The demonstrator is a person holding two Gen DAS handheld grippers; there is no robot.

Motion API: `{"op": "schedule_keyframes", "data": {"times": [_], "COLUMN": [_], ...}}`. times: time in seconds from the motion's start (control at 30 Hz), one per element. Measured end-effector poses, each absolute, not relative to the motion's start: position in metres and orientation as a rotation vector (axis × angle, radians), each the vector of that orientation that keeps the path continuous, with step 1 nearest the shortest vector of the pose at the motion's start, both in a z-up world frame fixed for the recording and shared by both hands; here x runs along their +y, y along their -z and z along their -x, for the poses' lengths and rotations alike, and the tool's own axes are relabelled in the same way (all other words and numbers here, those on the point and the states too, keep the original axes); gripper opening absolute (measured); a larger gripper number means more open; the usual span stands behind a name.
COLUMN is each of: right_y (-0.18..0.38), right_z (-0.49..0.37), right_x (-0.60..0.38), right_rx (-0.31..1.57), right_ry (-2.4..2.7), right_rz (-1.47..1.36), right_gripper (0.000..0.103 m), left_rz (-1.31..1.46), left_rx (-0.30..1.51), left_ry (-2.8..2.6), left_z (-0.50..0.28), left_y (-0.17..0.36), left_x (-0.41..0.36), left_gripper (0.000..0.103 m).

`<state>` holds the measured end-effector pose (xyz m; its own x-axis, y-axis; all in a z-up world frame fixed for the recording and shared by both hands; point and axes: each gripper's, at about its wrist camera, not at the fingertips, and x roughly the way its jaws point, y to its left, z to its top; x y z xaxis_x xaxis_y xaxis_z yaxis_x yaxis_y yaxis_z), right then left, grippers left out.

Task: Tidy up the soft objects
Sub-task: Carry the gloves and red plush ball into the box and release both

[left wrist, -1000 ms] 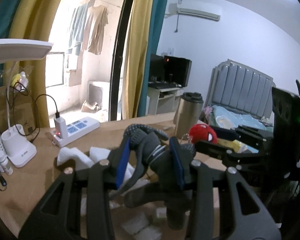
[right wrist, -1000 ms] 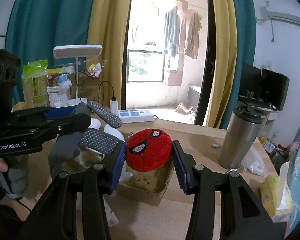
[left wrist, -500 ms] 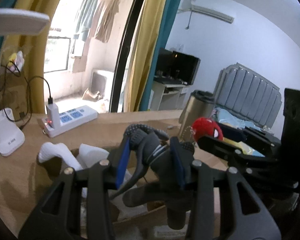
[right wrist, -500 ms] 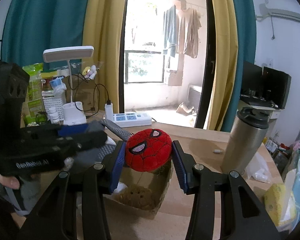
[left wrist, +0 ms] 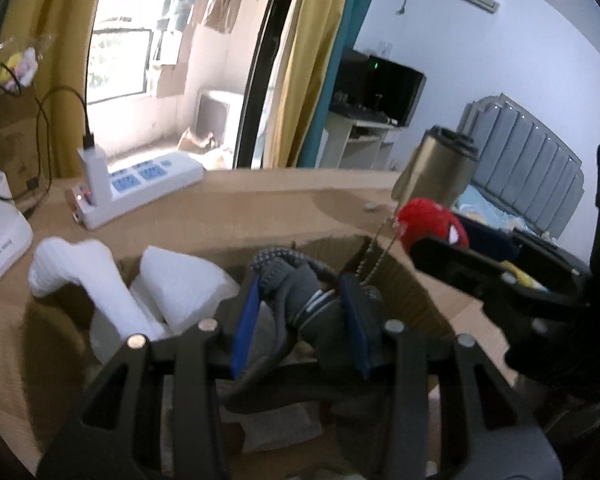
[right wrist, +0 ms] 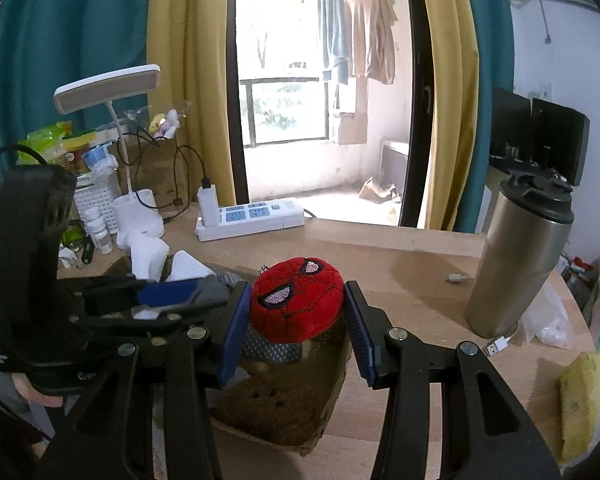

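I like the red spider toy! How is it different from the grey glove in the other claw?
The red spider toy is round and puffy; the grey glove is floppy, its fingers drooping. The toy is bright red with white eyes; the glove is dark grey with dotted grip patches. The toy has a little chain; no chain shows on the glove. Both are soft, each squeezed between blue pads, the toy in the right claw, the glove in the left claw, above the cardboard box.

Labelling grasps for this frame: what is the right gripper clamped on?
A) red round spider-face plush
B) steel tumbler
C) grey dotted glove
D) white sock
A: in the right wrist view the right gripper has its blue pads pressed on both sides of the red round spider-face plush, above the brown cardboard box.
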<state>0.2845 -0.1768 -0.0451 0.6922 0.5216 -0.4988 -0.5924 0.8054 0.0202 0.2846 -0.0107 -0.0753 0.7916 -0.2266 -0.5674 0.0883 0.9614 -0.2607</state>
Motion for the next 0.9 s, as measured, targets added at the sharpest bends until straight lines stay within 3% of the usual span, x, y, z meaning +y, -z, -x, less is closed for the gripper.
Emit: {"op": "schedule_keyframes", "data": {"times": [0.07, 0.3, 0.37, 0.43, 0.53, 0.9], "right_y": [0.048, 0.056, 0.056, 0.056, 0.055, 0.043], "right_z": [-0.288, -0.297, -0.297, -0.298, -0.297, -0.271], "right_x": [-0.175, -0.170, -0.170, -0.170, -0.170, -0.166], "right_rx": [0.521, 0.557, 0.561, 0.562, 0.561, 0.539], "right_ry": [-0.626, -0.621, -0.617, -0.611, -0.601, -0.609], "right_rz": [0.147, 0.136, 0.136, 0.136, 0.134, 0.161], "right_gripper": [0.049, 0.049, 0.049, 0.050, 0.056, 0.056], "left_rz": [0.230, 0.236, 0.235, 0.240, 0.236, 0.229], "left_rx": [0.659, 0.675, 0.670, 0.654, 0.632, 0.567], "left_ry": [0.162, 0.154, 0.151, 0.156, 0.154, 0.120], "left_z": [-0.288, -0.287, -0.284, -0.278, -0.268, -0.225], "left_y": [0.079, 0.074, 0.071, 0.066, 0.060, 0.040], "left_x": [-0.010, -0.005, -0.002, 0.003, 0.009, 0.032], "left_gripper": [0.051, 0.056, 0.067, 0.070, 0.071, 0.074]}}
